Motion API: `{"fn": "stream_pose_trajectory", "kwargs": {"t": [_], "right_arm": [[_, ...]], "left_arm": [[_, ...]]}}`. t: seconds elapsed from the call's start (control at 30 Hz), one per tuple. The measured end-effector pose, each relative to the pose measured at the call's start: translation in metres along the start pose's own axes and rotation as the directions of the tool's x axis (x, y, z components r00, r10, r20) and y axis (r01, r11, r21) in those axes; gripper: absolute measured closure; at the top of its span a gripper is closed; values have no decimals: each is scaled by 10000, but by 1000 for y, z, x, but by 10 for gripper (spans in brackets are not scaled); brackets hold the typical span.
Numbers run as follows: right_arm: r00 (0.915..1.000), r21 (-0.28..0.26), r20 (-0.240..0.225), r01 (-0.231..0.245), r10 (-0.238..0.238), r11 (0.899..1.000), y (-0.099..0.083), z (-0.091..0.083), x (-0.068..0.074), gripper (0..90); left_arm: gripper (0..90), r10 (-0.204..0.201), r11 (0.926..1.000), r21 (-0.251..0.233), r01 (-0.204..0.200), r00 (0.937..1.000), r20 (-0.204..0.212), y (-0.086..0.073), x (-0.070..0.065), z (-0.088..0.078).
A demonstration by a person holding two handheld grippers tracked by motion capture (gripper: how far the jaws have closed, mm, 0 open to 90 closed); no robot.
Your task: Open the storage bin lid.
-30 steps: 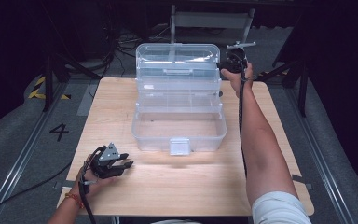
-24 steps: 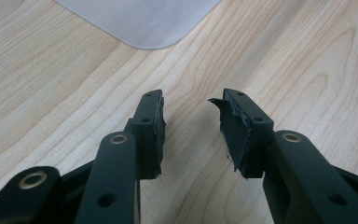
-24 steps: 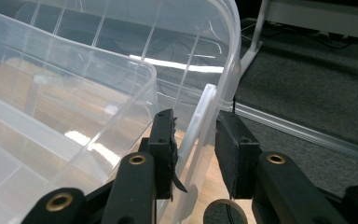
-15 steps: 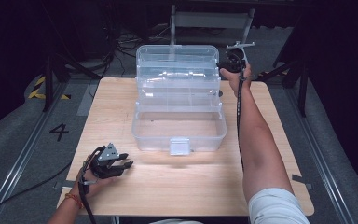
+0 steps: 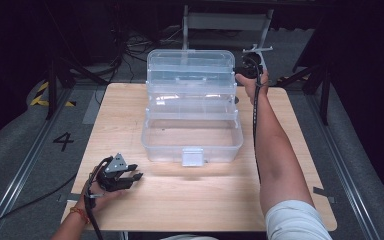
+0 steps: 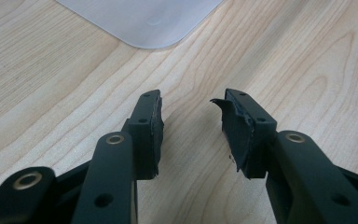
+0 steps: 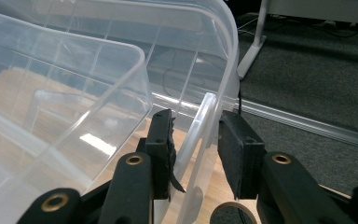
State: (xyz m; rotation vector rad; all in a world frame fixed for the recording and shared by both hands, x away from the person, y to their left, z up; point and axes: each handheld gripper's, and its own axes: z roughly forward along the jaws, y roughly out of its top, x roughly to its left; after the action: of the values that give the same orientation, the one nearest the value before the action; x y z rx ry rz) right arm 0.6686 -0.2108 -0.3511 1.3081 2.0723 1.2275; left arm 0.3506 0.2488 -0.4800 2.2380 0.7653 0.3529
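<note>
A clear plastic tiered toolbox (image 5: 165, 150) stands open in the middle of the wooden table (image 5: 280, 165), its lid (image 5: 190, 60) tipped up at the far side. My right gripper (image 5: 246, 70) reaches to the box's far right corner. In the right gripper view its jaws (image 7: 193, 116) are closed around a clear plastic hinge arm (image 7: 200, 126) beside the lid wall. My left gripper (image 5: 134, 176) rests on the table near the front left corner, open, with only bare wood between its pads (image 6: 191, 100). A frosted corner of the box (image 6: 144, 18) lies just ahead of it.
The box's white front latch (image 5: 192, 156) hangs over the table in front of it. Dark floor, cables and a metal stand (image 5: 227, 20) lie beyond the far edge. A strip of bare wood runs along the table's near side.
</note>
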Motion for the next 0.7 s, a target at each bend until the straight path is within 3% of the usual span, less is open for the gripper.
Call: {"fn": "stream_pose_trajectory", "kwargs": {"t": [0.43, 0.5, 0.57, 0.7], "right_arm": [[9995, -133, 133, -279, 281, 9995, -3, 3, 0, 645], [9977, -175, 622, -254, 265, 9995, -4, 3, 0, 666], [9992, -13, 321, -239, 240, 9997, -6, 5, -3, 604], [9996, 105, 300, 4, -7, 9999, -10, 6, -1, 656]], "left_arm": [[582, -38, 10000, -30, 38, 10000, 3, 0, 0, 0], [582, -34, 10000, -25, 34, 10000, 23, 0, 0, 0], [582, -50, 10000, -54, 50, 10000, 72, 0, -1, 0], [581, -119, 9999, -47, 120, 9998, 161, 0, -1, 1]]}}
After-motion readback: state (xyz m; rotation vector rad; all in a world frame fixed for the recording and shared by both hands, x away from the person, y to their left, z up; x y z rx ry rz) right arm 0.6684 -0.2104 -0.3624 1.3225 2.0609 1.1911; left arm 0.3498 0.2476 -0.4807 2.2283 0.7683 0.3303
